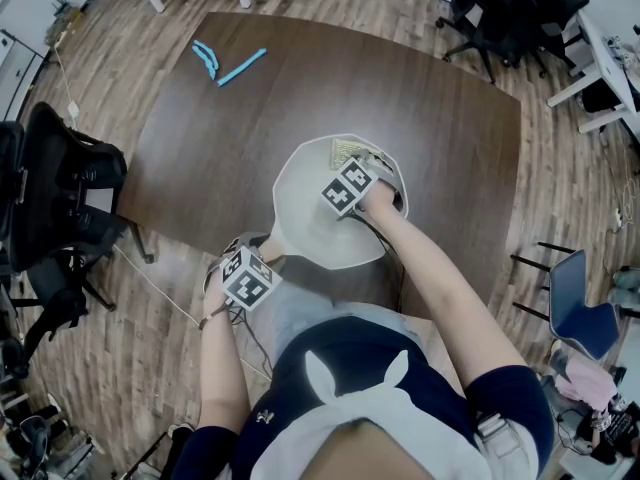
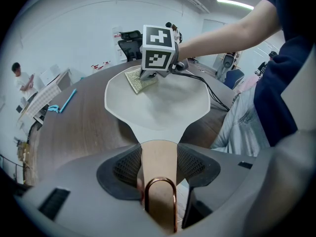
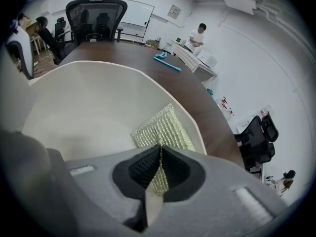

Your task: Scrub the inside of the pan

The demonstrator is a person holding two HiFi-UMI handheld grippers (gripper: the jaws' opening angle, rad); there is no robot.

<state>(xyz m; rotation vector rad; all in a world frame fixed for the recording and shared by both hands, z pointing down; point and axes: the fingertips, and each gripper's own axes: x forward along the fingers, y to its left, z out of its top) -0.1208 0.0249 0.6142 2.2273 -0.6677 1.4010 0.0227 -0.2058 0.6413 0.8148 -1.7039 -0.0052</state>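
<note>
A cream-white pan (image 1: 310,208) (image 2: 163,107) (image 3: 84,112) sits at the near edge of the dark wooden table (image 1: 420,118). Its tan handle (image 2: 157,169) with a copper hanging loop runs between the jaws of my left gripper (image 2: 158,167) (image 1: 247,276), which is shut on it. A yellow-green scrubbing pad (image 3: 163,130) (image 1: 347,150) (image 2: 139,79) lies against the pan's far inner wall. My right gripper (image 3: 159,164) (image 1: 350,188) reaches into the pan and is shut on the pad's near edge.
A light blue tool (image 1: 228,65) (image 3: 165,62) lies on the far left of the table. Black office chairs (image 1: 510,8) (image 3: 96,11) stand around it, and another (image 1: 60,208) is at my left. People (image 3: 197,36) stand at desks in the background.
</note>
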